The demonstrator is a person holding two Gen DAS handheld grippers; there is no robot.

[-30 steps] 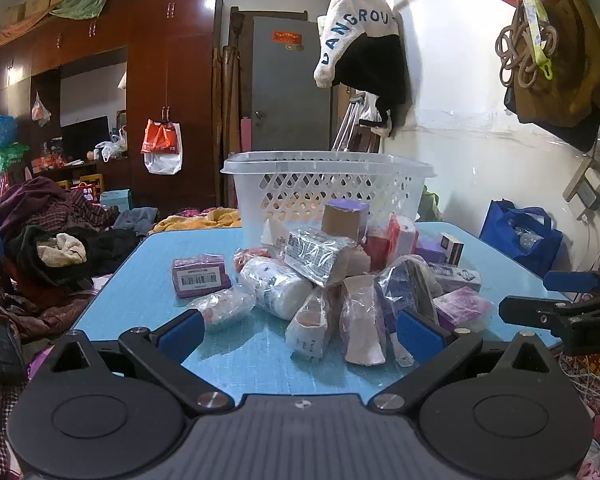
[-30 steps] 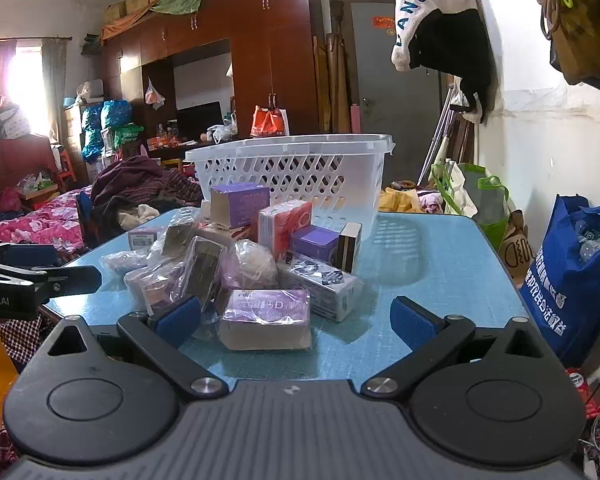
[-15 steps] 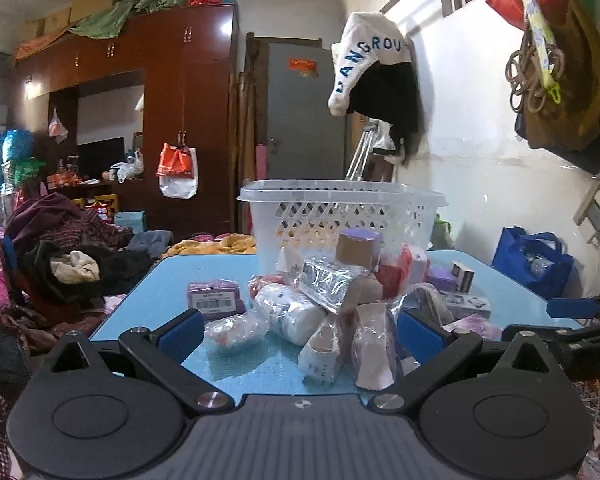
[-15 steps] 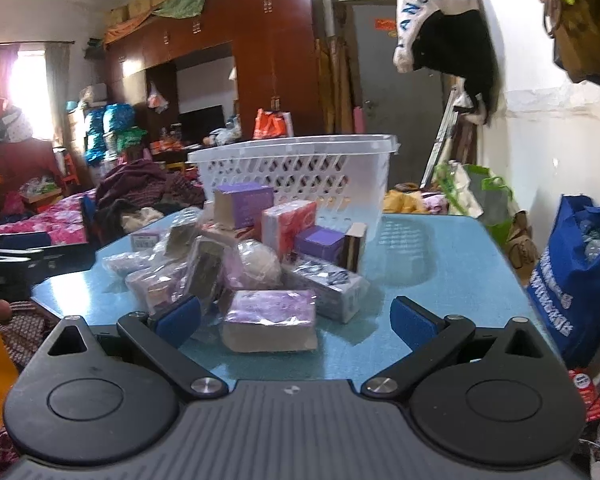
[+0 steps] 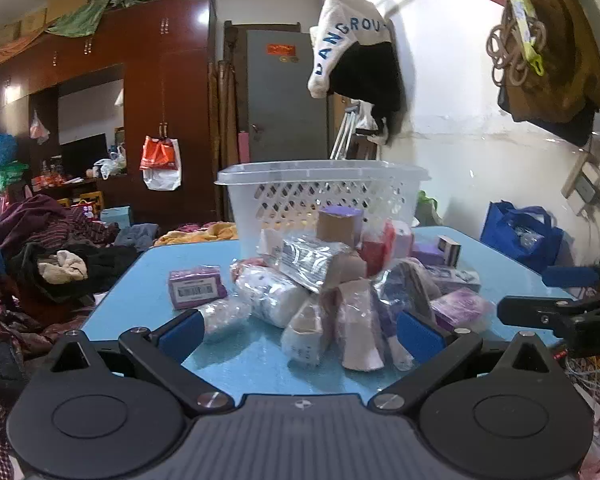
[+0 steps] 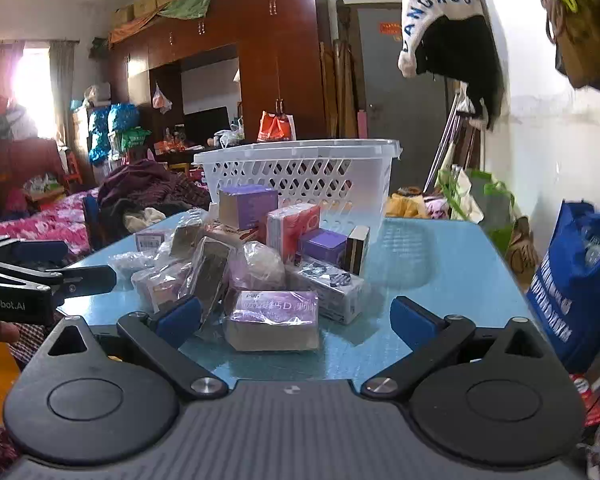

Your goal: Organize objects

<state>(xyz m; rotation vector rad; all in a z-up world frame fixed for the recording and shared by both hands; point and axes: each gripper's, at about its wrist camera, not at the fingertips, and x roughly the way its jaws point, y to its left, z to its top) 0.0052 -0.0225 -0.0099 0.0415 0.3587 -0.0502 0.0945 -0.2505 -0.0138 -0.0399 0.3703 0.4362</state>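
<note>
Counter (image 6: 440,264): blue top carrying everything; nothing in the pile looks sorted yet, so I judge this the approach, ahead of the first pick.
Basket (image 6: 300,172): white lattice plastic, at the far side of the counter behind the pile; the likely destination.
Pile (image 5: 332,280): wrapped packets and small boxes heaped mid-counter, in front of the basket.
Purple wrapped box (image 6: 274,320): nearest the right claw, lying flat at the pile's front edge.
Left claw (image 5: 298,330): spread wide, holding nothing, level and low at the near counter edge, facing the pile.
Right claw (image 6: 296,316): also released and empty, level, aimed at the purple box.
Next move: push forward to straddle one item, close, lift clear of its neighbours.
</note>
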